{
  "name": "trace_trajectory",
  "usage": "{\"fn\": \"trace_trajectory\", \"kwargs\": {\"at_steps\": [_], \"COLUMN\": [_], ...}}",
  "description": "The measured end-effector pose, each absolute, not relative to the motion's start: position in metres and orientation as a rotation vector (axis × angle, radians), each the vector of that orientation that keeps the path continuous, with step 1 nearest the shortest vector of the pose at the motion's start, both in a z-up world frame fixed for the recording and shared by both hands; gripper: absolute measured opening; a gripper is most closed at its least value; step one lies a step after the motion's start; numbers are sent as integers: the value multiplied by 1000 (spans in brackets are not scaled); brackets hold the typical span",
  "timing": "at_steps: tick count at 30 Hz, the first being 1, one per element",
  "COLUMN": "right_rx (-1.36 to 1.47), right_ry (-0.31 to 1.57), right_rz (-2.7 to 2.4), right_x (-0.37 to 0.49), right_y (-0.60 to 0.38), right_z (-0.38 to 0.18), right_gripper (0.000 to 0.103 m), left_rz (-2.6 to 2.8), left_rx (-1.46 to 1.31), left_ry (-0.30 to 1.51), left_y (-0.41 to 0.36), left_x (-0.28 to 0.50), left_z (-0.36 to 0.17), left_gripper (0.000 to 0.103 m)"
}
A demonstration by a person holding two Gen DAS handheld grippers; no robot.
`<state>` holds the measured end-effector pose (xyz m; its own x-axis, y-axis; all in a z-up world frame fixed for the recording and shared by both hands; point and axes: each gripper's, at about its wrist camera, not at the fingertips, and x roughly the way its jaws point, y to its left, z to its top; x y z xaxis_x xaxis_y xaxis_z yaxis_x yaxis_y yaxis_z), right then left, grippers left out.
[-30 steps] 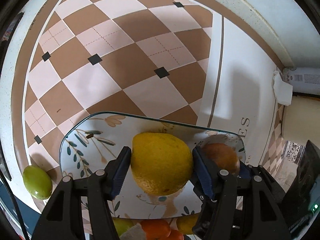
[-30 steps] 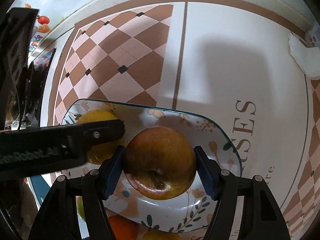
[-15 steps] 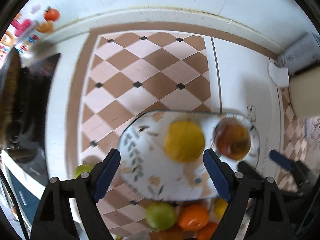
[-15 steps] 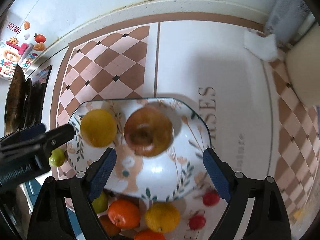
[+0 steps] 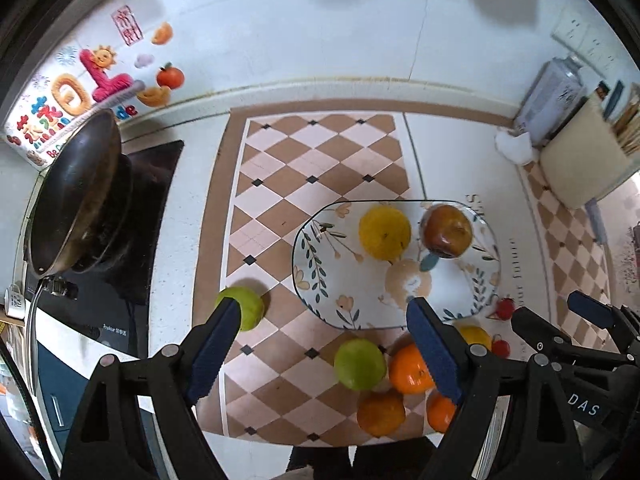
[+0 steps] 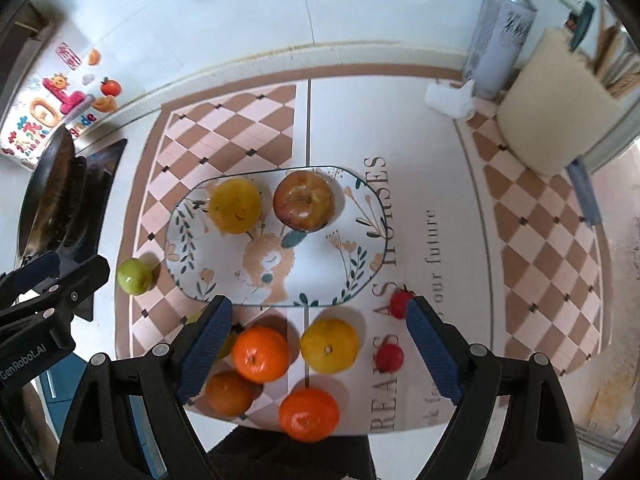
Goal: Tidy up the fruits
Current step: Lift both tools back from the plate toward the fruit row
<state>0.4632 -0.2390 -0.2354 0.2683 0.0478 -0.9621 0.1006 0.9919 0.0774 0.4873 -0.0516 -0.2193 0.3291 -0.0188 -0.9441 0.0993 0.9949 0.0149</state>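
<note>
Grippers point(image 5: 320, 344) point(image 6: 318, 346) spread; glossy, probably ceramic plate point(image 6: 200, 276).

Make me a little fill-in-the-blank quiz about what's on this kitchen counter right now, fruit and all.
1. The flowered plate holds exactly ____ fruits.
2. The reddish apple sits on the plate beside a ____ fruit.
3. Both the left hand-held gripper and the right hand-held gripper are ____ and hold nothing.
4. The lone green fruit left of the plate lies on the ____ mat.

Missing words: two; yellow; open; checkered
</note>
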Motion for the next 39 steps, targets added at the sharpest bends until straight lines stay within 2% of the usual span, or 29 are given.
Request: {"fn": "trace_trajectory", "kwargs": {"at_steps": [13, 23, 25, 26, 27, 33, 36, 39], "right_rx": [144, 209, 236, 249, 264, 410, 456, 476], "right_ry": [1137, 1103, 1121, 1138, 1153, 1357, 1403, 1431], "right_rz": [-33, 3, -1, -2, -5, -1, -22, -33], "right_x": [398, 373, 376, 379, 383, 411, 418, 426], "right_y": [-225, -223, -230, -234, -238, -265, -275, -282], "right_z": [-150, -128, -138, -146, -155, -255, -295, -326], "right_gripper": [91, 91, 93, 94, 94, 94, 93, 83], "left_rz": [-118, -150, -152, -151, -151, -114, -104, -110], "left_rx": [54, 9, 11, 12, 10, -19, -82, -148], "left_ry": [1086, 1081, 1104, 1120, 1139, 1321, 1436, 1503], "left_y": [-35, -34, -35, -36, -36, -35, -36, -41], "left_x": [427, 409, 414, 416, 422, 448, 462, 473], "left_z": [-153, -141, -150, -156, -166, -238, -279, -311], "left_gripper": [85, 85, 88, 100, 103, 103, 103, 102]}}
